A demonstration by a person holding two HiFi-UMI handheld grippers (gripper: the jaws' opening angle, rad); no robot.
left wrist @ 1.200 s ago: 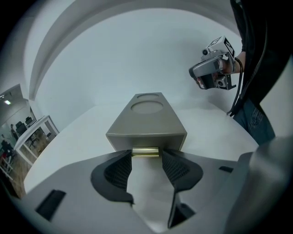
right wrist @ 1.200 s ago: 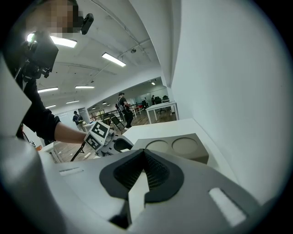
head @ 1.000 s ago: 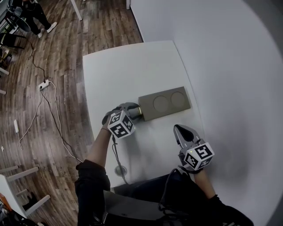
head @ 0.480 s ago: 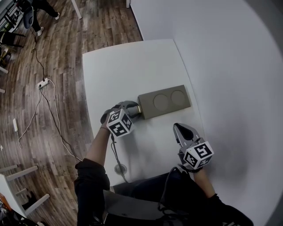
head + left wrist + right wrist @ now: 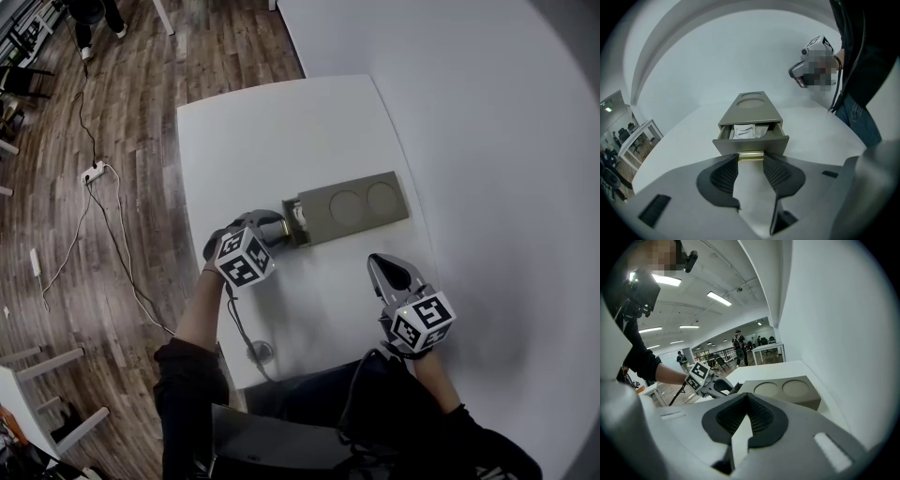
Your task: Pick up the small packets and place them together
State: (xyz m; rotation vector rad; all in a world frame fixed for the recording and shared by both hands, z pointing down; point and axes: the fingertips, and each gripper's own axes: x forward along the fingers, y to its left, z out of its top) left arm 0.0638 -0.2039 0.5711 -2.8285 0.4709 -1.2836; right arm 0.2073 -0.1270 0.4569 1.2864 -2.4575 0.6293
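Note:
A flat grey drawer box [image 5: 361, 208] with two round recesses on top lies on the white table [image 5: 272, 131]. Its drawer [image 5: 293, 217] stands pulled partly out to the left. In the left gripper view, white small packets [image 5: 749, 131] lie inside the drawer. My left gripper [image 5: 279, 228] is shut on the drawer's brass handle [image 5: 751, 156], its pads touching the handle's two ends. My right gripper [image 5: 382, 267] hovers over the table just in front of the box, shut and with nothing in it. From the right gripper view the box [image 5: 783, 390] shows beyond the shut jaws.
A white wall runs along the table's right side. A round cable port [image 5: 258, 353] sits near the table's front edge. The wooden floor [image 5: 112, 141] to the left carries a power strip [image 5: 93, 174] and white cables. A person stands far off at the top left.
The left gripper has drawn back to the left with the handle, and the drawer has slid out of the box. The right gripper has stayed in place.

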